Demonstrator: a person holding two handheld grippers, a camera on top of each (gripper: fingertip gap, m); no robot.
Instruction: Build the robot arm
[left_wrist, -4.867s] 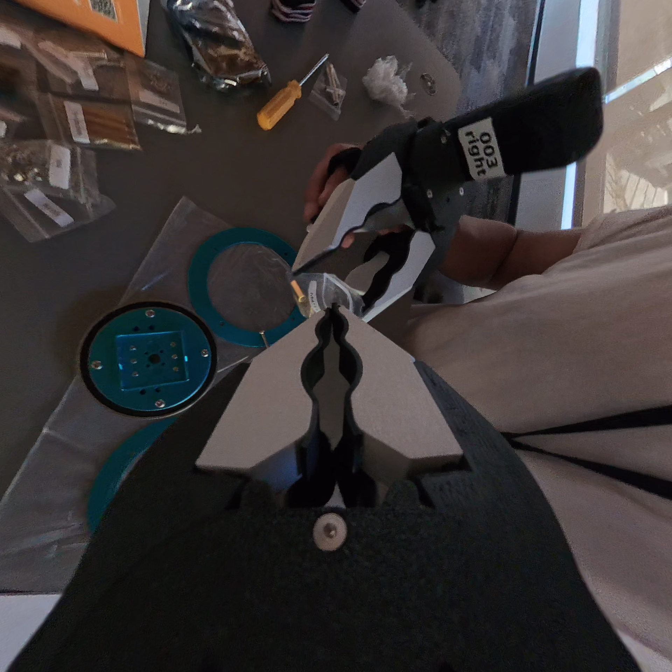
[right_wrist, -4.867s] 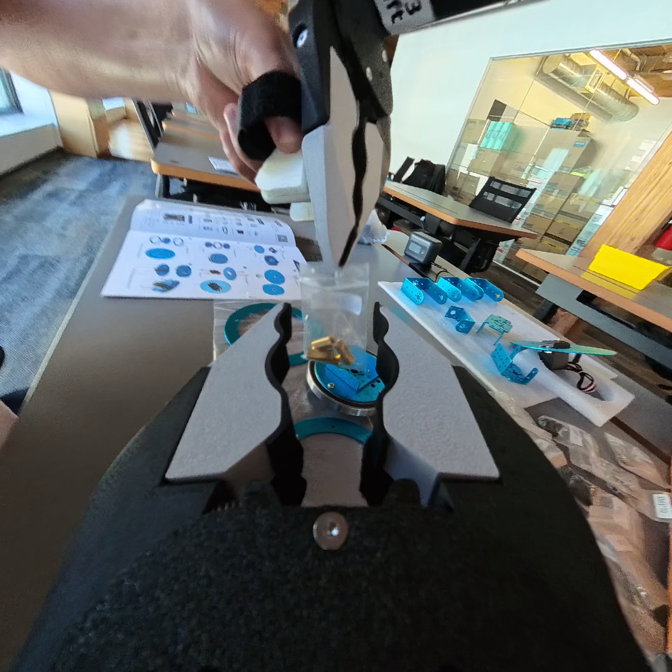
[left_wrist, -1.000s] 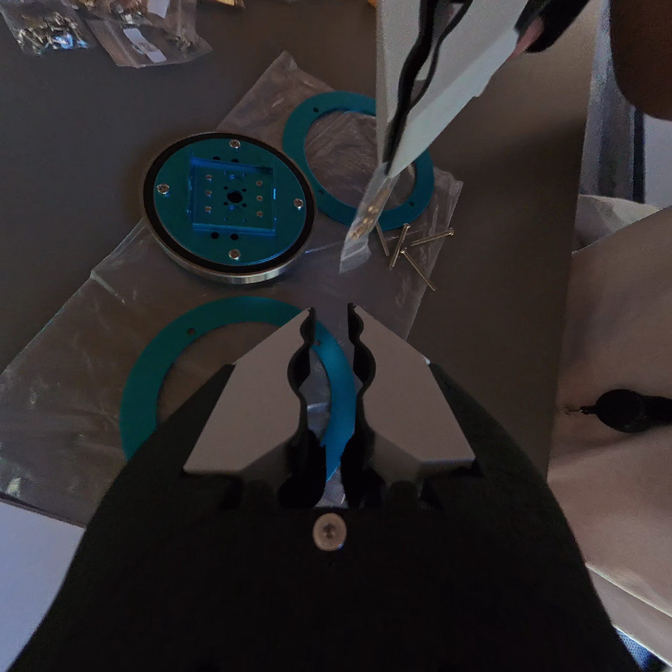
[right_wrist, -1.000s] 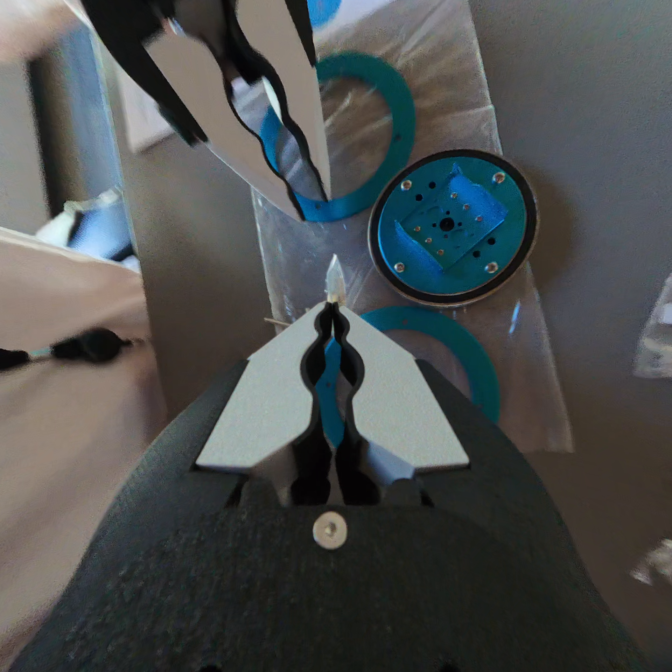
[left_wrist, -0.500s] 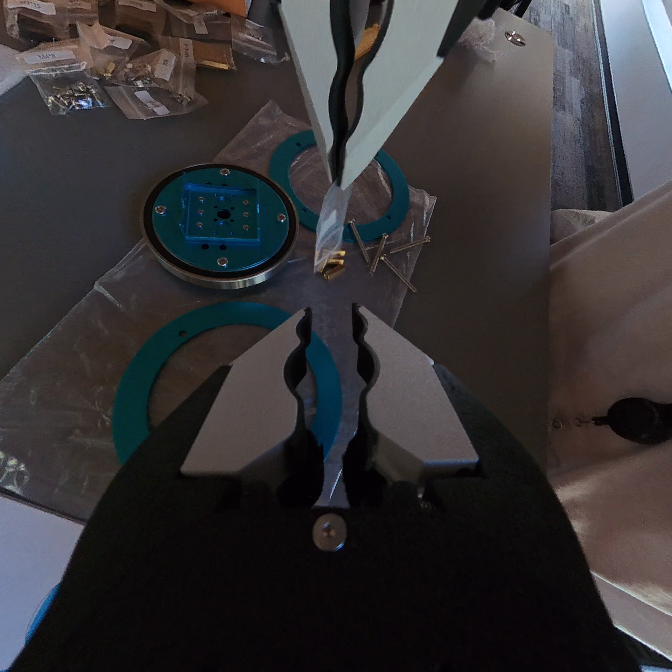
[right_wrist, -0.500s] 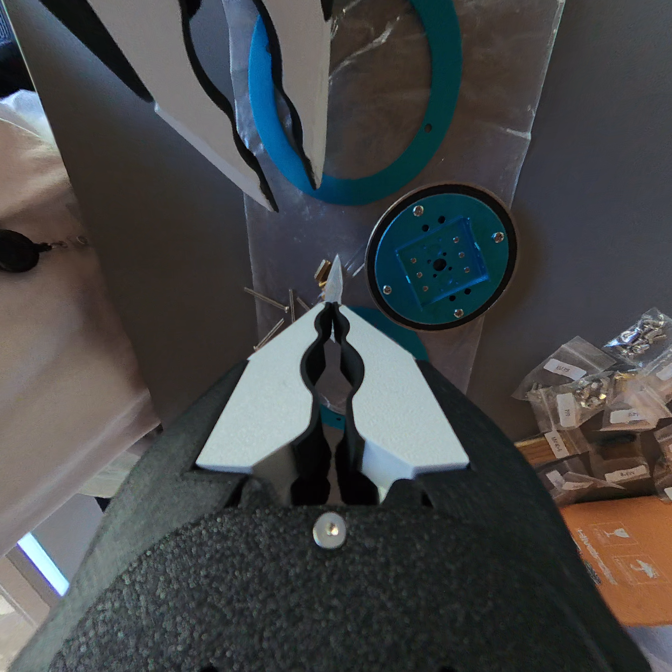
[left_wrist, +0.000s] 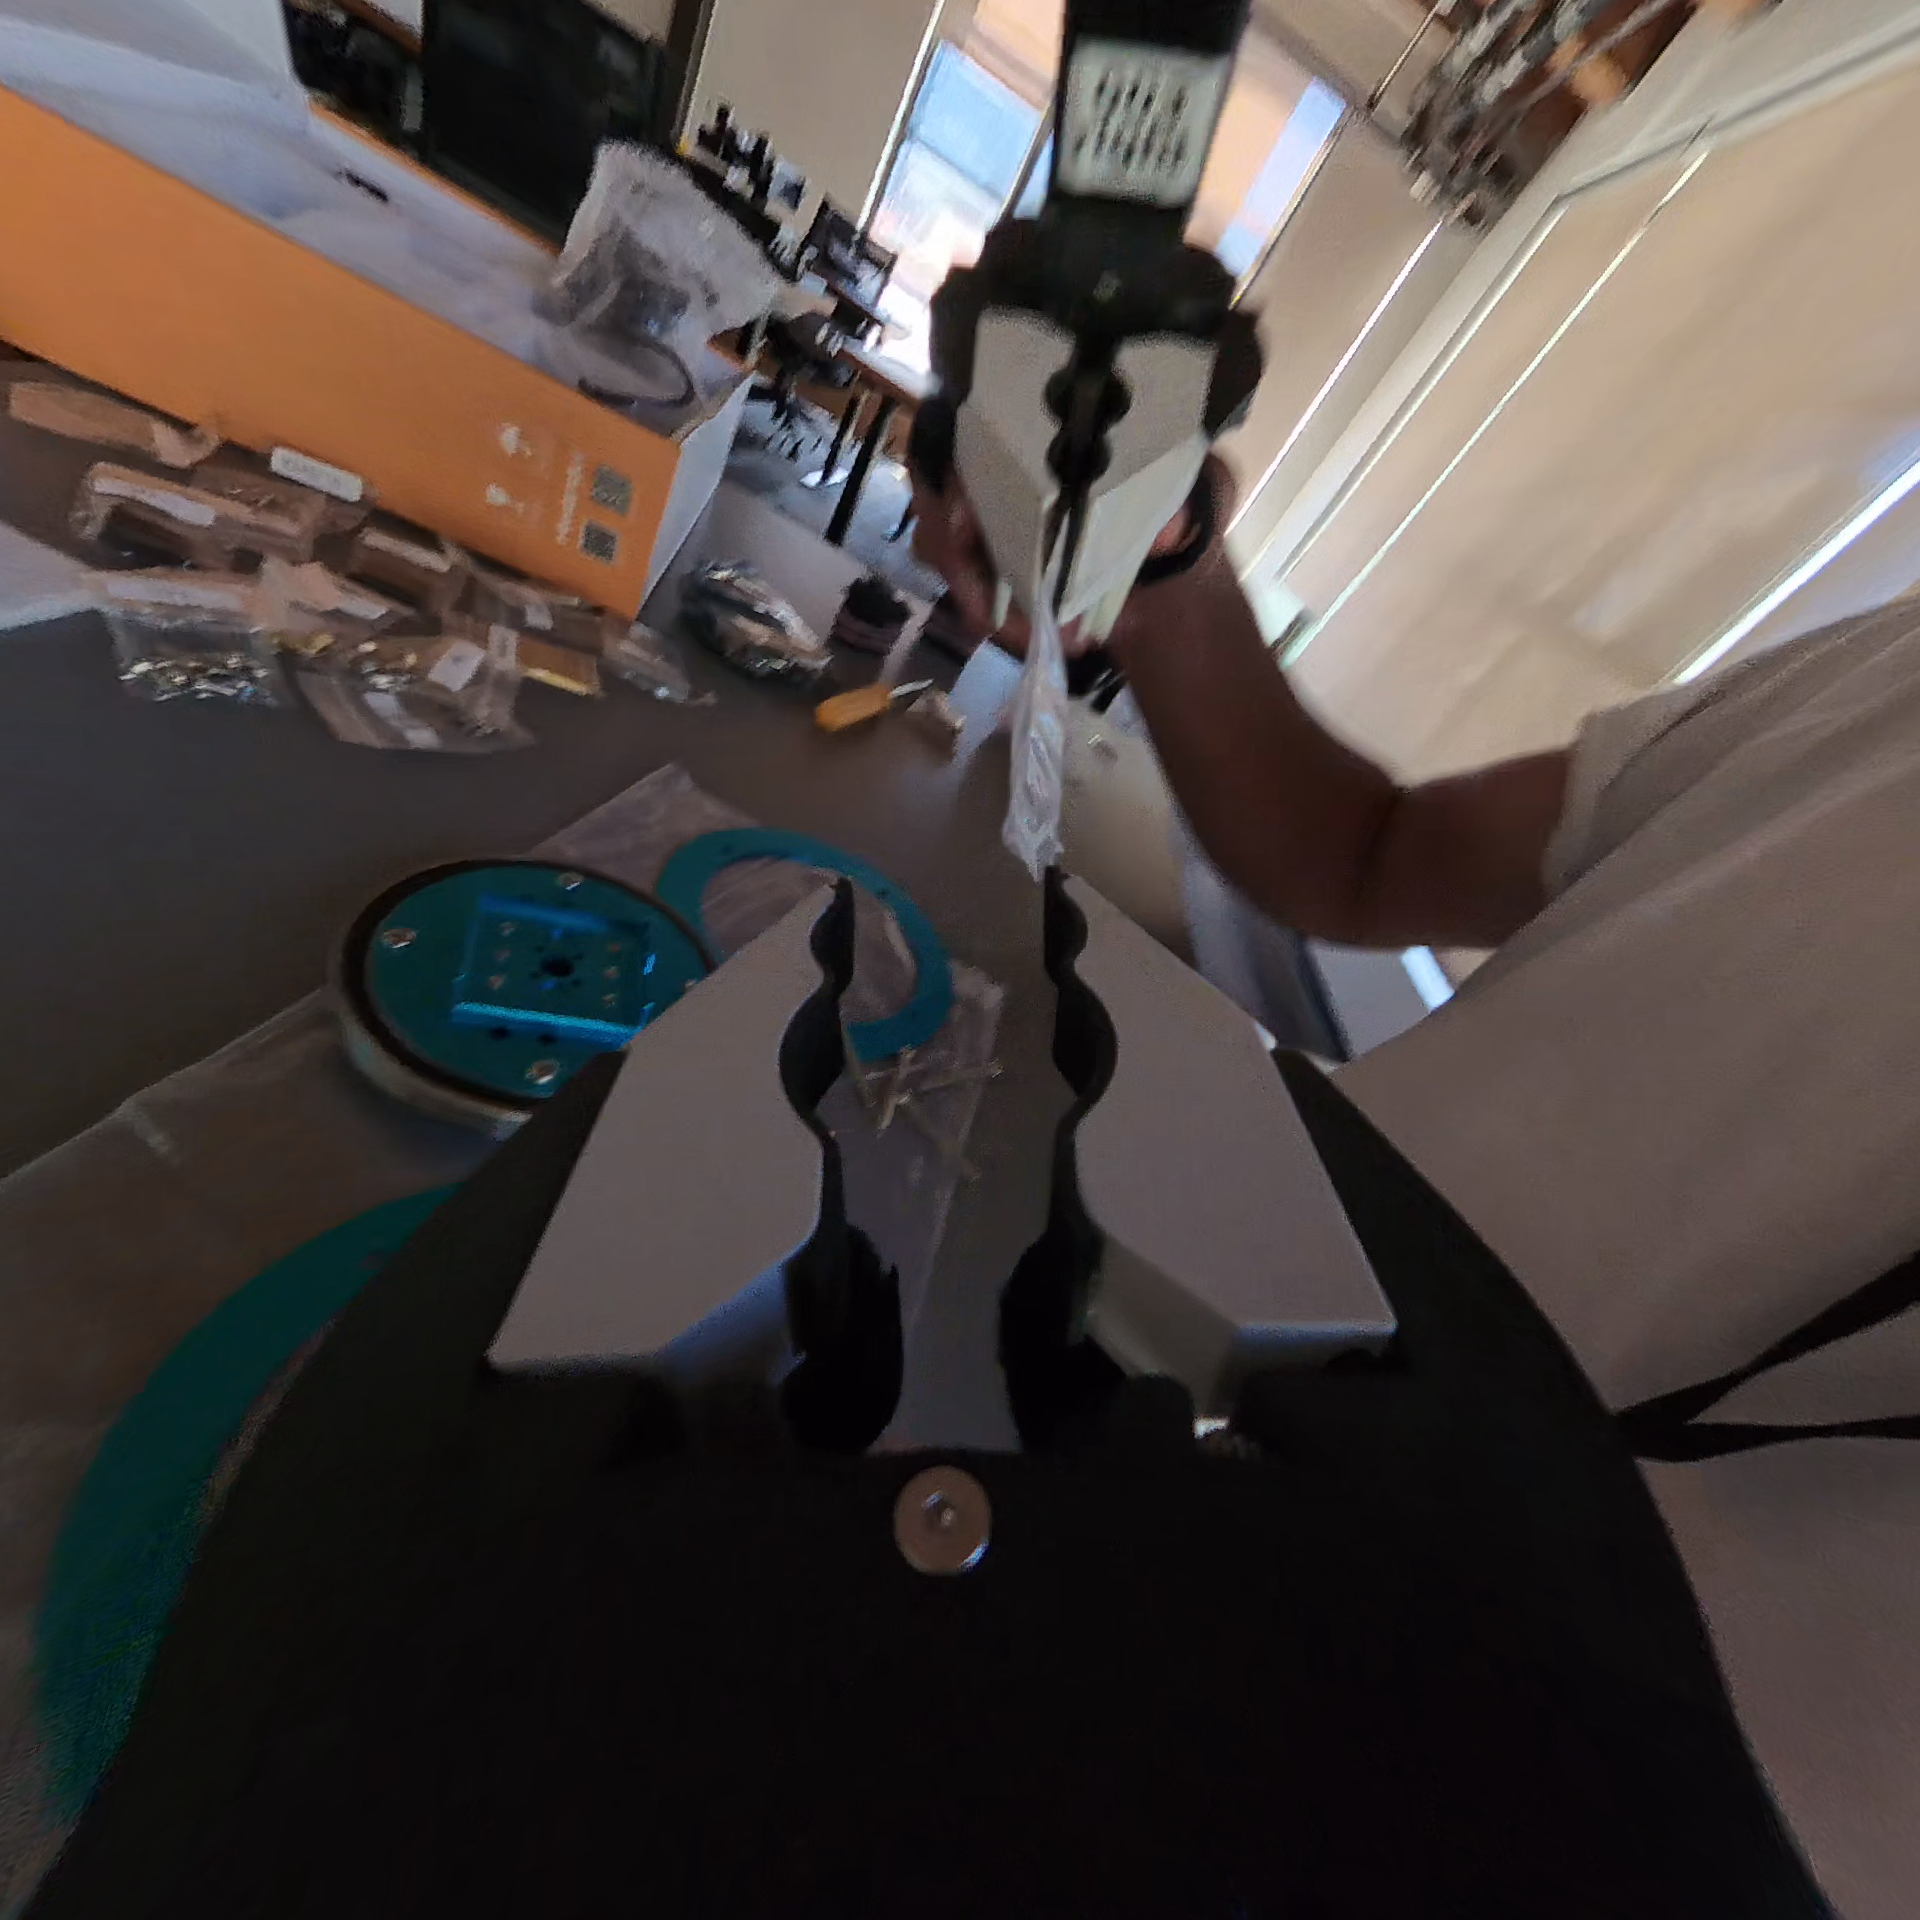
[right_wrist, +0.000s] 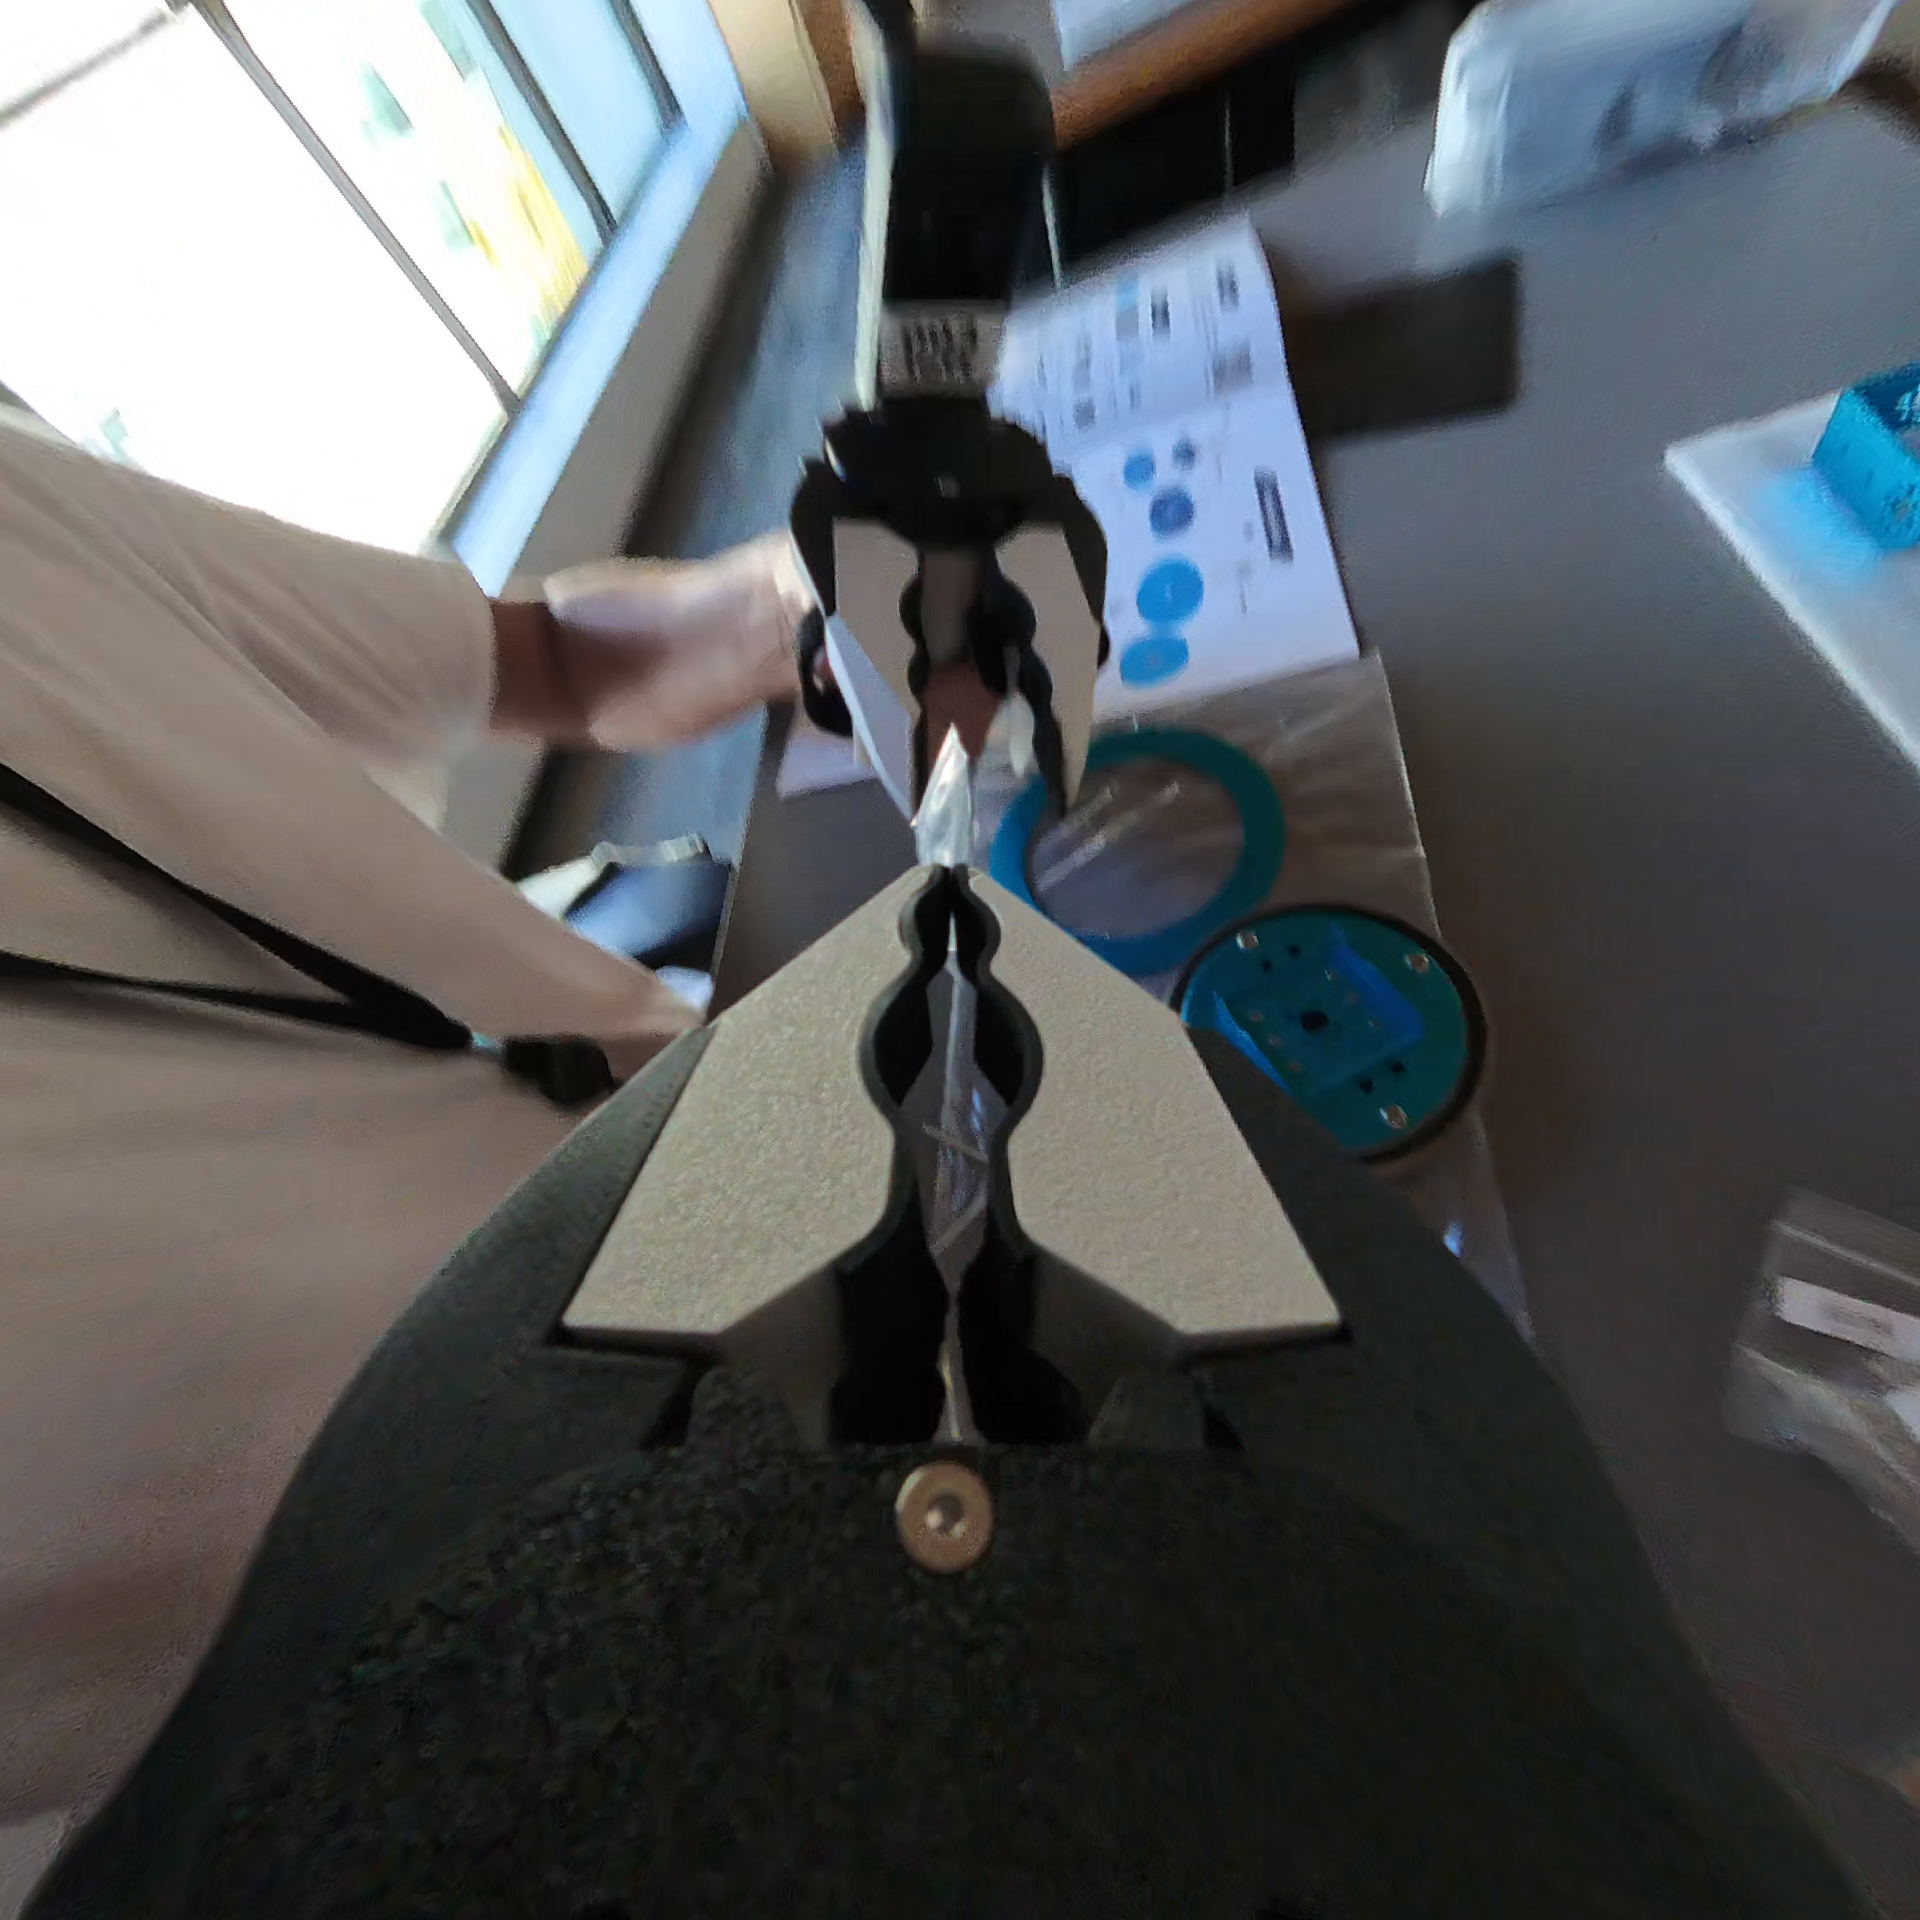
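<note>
My right gripper (right_wrist: 948, 883) is shut on a small clear plastic bag (right_wrist: 945, 816). In the left wrist view it (left_wrist: 1055, 608) hangs the bag (left_wrist: 1039, 748) straight down. My left gripper (left_wrist: 943, 894) is open and empty, and the bag's lower end sits just by its right fingertip. In the right wrist view the left gripper (right_wrist: 987, 800) faces mine with the bag's tip between its spread fingers. Below lie a round blue turntable disc (left_wrist: 509, 977), a teal ring (left_wrist: 904, 966) and loose screws (left_wrist: 914, 1091) on a clear plastic sheet (left_wrist: 312, 1122).
A larger teal ring (left_wrist: 208, 1351) lies at the near left. An orange box (left_wrist: 312, 384), small parts bags (left_wrist: 312, 644) and a yellow-handled screwdriver (left_wrist: 847, 709) lie farther back. A printed sheet (right_wrist: 1195, 499) and a white tray with blue parts (right_wrist: 1818, 499) are beyond. A person's arm (left_wrist: 1299, 810) is at the right. Left tips to right tips: about 7 cm.
Both grippers have tilted up from looking down at the table and now face each other. The left has opened wider. The right still holds the bag, which now reaches the left's fingertips.
</note>
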